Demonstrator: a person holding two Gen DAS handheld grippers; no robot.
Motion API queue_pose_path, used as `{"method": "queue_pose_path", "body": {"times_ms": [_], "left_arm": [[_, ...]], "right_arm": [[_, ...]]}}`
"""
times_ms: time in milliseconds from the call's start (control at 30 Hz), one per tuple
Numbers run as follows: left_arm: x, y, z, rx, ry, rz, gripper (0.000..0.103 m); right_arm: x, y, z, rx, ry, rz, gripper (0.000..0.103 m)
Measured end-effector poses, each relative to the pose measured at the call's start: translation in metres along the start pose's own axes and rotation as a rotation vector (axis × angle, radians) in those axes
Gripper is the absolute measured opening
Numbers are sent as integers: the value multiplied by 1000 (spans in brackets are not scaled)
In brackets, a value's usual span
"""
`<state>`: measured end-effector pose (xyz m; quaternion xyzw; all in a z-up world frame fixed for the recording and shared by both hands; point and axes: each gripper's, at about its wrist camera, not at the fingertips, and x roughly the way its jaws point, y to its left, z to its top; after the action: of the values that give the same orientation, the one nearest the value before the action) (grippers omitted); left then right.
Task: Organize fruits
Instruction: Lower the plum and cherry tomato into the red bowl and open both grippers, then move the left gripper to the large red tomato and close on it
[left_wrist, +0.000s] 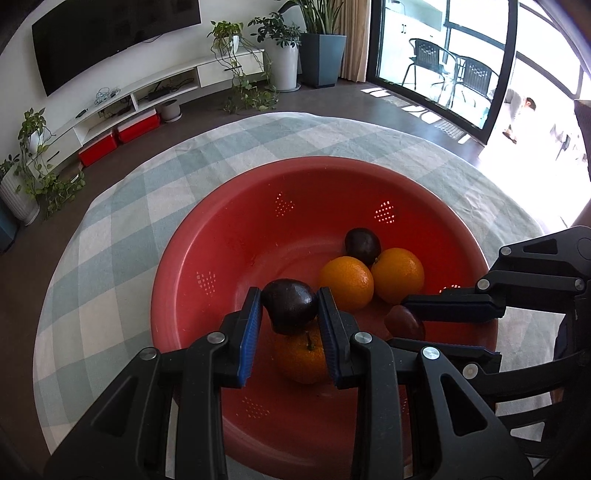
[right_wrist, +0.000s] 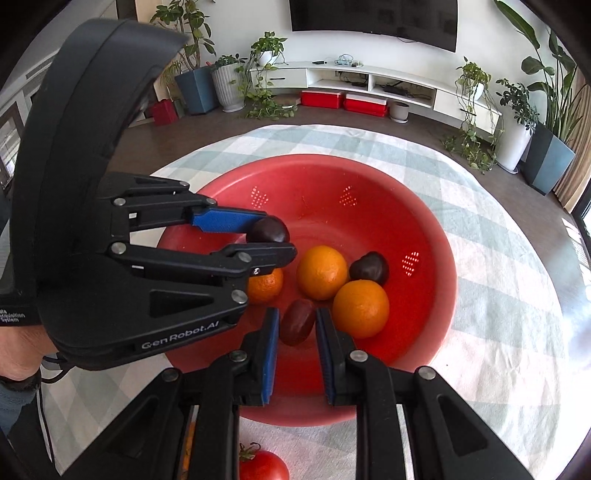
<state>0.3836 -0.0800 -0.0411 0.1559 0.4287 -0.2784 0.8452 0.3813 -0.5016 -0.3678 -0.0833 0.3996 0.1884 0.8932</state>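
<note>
The left gripper (right_wrist: 271, 242) is a matte black plastic tool with a broad, curved shell behind its linkage. Flat black arms with triangular cut-outs pivot on round silver screws, and each finger (right_wrist: 229, 221) carries a ribbed blue rubber pad. White lettering — "Gen Robot.AI" — runs along the shell's lower edge, with a smaller white label further back. The right gripper (right_wrist: 297, 328) has the same build: black linkage bars, silver screws, blue pads. Behind the left shell, the person's hand (right_wrist: 20, 350) wears a dark wristband, and a thin black cable trails below it.

Red colander (left_wrist: 192, 295), orange oranges (left_wrist: 346, 282), checked tablecloth (left_wrist: 122, 206)
</note>
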Motion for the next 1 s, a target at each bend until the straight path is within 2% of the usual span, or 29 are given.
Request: {"method": "queue_pose_path", "body": {"times_ms": [167, 233, 267, 467, 600, 633, 700, 767, 833, 900, 1000], "left_arm": [[1, 0, 0, 6, 1, 3, 29], [-1, -2, -2, 8, -2, 0, 35], [-2, -2, -3, 8, -5, -1, 44], [-11, -2, -4, 6, -20, 14, 49], [-26, -1, -9, -4, -43, 24, 52], [-32, 0, -11, -14, -55, 25, 54], [-50, 1, -16, -38, -94, 17, 68], [-71, 0, -24, -58, -138, 12, 76], [-92, -2, -34, -77, -176, 3, 83], [-113, -4, -47, -98, -205, -4, 92], [-141, -17, -70, -92, -253, -10, 100]], "right_arm": [[-1, 2, -3, -13, -9, -7, 23], [-3, 1, -3, -11, -12, -4, 23], [-3, 1, -3, -11, -9, -5, 23], [-6, 7, -2, -23, -17, -15, 28], [-13, 1, -1, -1, -32, -30, 51], [-16, 0, -2, 4, -37, -29, 53], [-26, 2, -3, 0, -52, -33, 54], [-40, 6, -6, -12, -78, -34, 57], [-55, 10, -12, -25, -106, -35, 66], [-73, 14, -22, -33, -142, -36, 71], [-103, 17, -41, 5, -190, -19, 74]]}}
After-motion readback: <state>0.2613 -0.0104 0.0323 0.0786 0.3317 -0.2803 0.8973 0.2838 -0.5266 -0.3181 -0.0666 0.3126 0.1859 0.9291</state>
